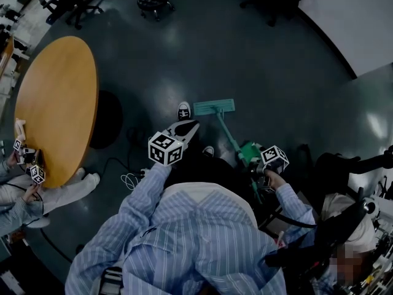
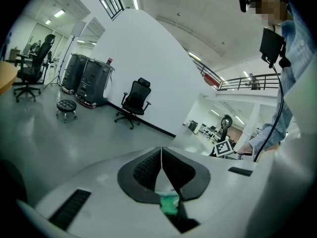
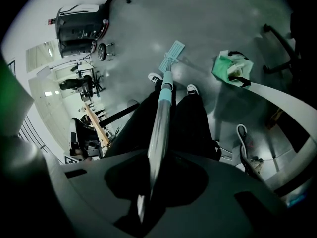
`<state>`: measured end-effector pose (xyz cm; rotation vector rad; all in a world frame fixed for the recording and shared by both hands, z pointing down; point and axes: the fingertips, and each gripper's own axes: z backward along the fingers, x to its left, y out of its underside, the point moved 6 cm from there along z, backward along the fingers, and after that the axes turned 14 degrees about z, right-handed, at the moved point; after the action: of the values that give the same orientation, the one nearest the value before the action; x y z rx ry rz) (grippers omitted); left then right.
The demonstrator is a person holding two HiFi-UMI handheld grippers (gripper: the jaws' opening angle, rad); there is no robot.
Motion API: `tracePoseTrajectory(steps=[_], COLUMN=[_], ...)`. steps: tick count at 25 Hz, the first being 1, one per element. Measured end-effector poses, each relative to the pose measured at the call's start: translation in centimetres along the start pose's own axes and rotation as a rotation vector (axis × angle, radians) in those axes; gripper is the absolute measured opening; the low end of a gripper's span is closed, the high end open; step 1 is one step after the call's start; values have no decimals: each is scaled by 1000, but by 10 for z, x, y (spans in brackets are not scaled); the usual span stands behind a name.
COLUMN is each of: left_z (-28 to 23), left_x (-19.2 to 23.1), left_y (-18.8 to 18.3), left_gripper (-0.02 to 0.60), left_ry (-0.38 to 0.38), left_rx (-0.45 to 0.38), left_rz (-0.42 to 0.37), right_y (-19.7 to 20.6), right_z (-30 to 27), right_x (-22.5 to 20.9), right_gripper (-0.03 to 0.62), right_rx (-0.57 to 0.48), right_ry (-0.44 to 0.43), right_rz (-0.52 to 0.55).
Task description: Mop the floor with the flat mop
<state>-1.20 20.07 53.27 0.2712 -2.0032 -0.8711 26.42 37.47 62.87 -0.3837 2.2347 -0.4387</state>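
The flat mop's teal head (image 1: 214, 107) lies on the dark floor just ahead of the person's shoes. Its handle (image 1: 230, 137) slants back to my right gripper (image 1: 255, 161), which is shut on it. In the right gripper view the silver handle (image 3: 161, 128) runs from between the jaws of the right gripper (image 3: 151, 182) down to the mop head (image 3: 172, 53). My left gripper (image 1: 194, 125) hangs to the left of the handle, apart from it. In the left gripper view the left gripper (image 2: 161, 155) has its pads pressed together and points out into the room, with a green bit behind them.
A round wooden table (image 1: 58, 103) stands at the left, with another person (image 1: 24, 195) beside it. A stool (image 1: 153, 2) and office chairs stand farther back. A cable (image 1: 129, 180) lies on the floor. A green bag (image 3: 233, 68) sits near the right side.
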Motion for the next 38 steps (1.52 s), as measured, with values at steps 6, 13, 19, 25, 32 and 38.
tracePoseTrajectory(steps=[6,13,19,25,32,38], left_z=[-7,-12,-34,-47,-65,-78], left_x=[3,7,19,41,76,120], left_y=[0,-8,-22,-48,-95,-141], left_gripper=[9,9,9,9,9,9], left_ry=[1,-9,-13,-22,-27,-34], left_rx=[12,29,51,61,70,73], left_rz=[2,20,23,37,49,61], right_y=[-6,-24,-70,-117,-181,-244], right_z=[0,4,9,10,7,-1], right_x=[7,18,30,54,94,137], right_gripper=[83,83,83,83,83,83], right_rx=[19,17,-2,-17,-42,-41], right_ry=[-23,-30,-33,-33,-48,-52], right_rz=[6,7,13,21,6,2])
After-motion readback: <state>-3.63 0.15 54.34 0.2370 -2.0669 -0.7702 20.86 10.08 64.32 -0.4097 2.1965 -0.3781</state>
